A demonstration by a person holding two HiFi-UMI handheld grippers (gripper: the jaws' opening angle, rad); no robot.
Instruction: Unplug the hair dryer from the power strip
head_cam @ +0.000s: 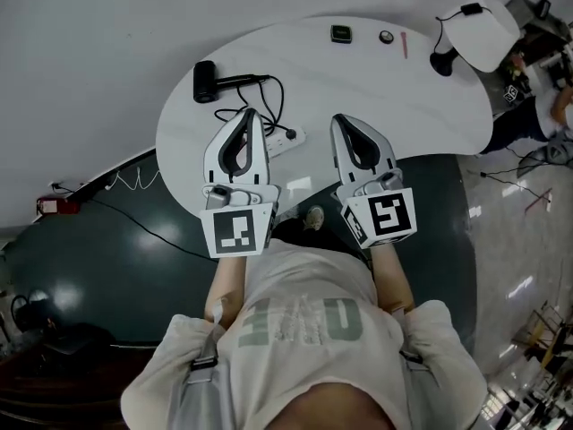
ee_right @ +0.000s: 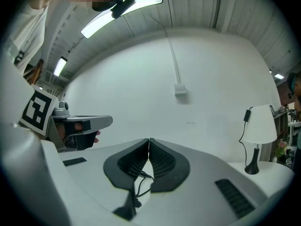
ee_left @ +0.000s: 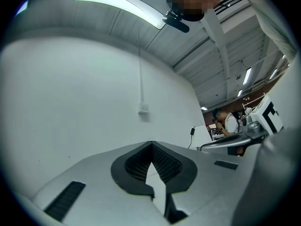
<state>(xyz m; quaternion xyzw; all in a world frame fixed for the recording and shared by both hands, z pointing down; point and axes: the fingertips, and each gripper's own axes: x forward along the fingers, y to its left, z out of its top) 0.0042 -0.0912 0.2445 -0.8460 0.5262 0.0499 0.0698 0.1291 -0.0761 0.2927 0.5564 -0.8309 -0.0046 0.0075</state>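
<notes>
A black hair dryer (head_cam: 206, 81) lies at the far left of the white table (head_cam: 421, 106). Its black cord (head_cam: 271, 97) loops back to a white power strip (head_cam: 281, 143) near the table's front edge, where a dark plug sits in it. My left gripper (head_cam: 252, 113) (ee_left: 151, 144) hovers over the strip's left end and hides part of it; it is shut and holds nothing. My right gripper (head_cam: 341, 120) (ee_right: 149, 140) is just right of the strip, also shut and empty. Below its jaws in the right gripper view a stretch of the black cord (ee_right: 141, 180) shows.
A lamp with a white shade (head_cam: 479, 30) (ee_right: 257, 126) stands at the table's far right. A small black square device (head_cam: 341, 33), a round object (head_cam: 386, 37) and a red pen (head_cam: 404, 43) lie at the back. Another person (head_cam: 555, 106) is at the right edge.
</notes>
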